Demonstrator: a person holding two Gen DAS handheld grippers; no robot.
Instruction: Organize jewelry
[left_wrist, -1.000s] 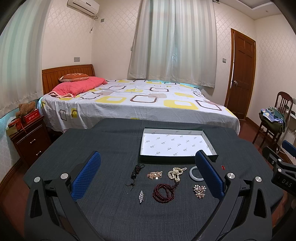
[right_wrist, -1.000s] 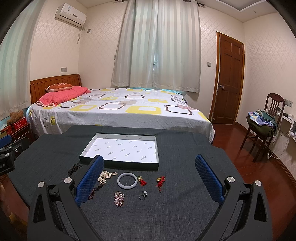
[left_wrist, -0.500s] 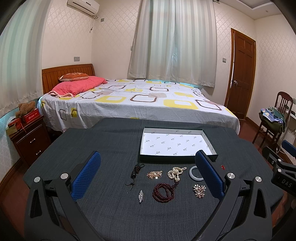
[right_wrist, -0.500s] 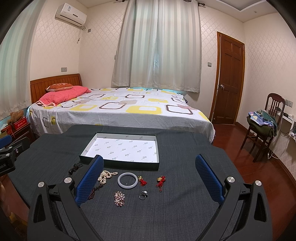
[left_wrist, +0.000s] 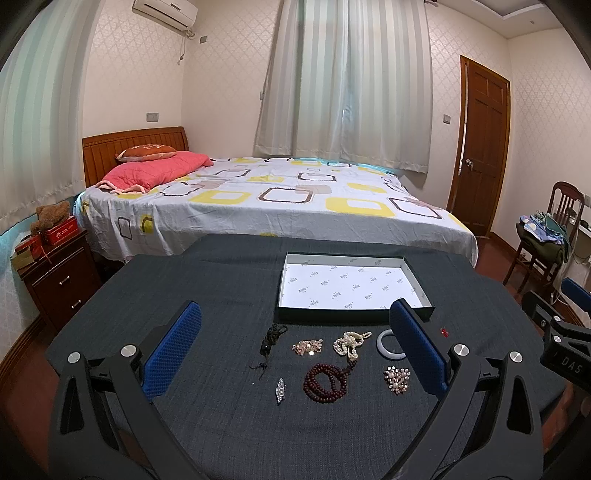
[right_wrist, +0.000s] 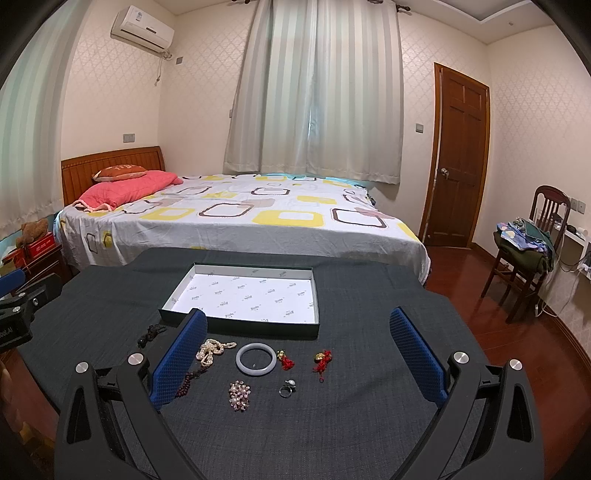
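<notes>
tabletop (left_wrist: 221, 424): dark charcoal weave | tray (right_wrist: 177, 308): dark green rim, white lining with small grey marks | bangle (right_wrist: 256, 359): milky white | beads (left_wrist: 327, 380): dark red | pearl strand (left_wrist: 349, 341): cream | tool pads (left_wrist: 173, 354): blue | bed sheet (right_wrist: 240, 225): white with yellow and brown squares | pillow (left_wrist: 155, 173): pink

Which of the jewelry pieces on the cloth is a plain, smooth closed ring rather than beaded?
The white bangle, lying flat before the box; the others are beaded, knotted or clustered.

black hand-held gripper (left_wrist: 295, 341) frame, blue textured finger pads (left_wrist: 173, 349), silver round screws (left_wrist: 129, 350)
</notes>
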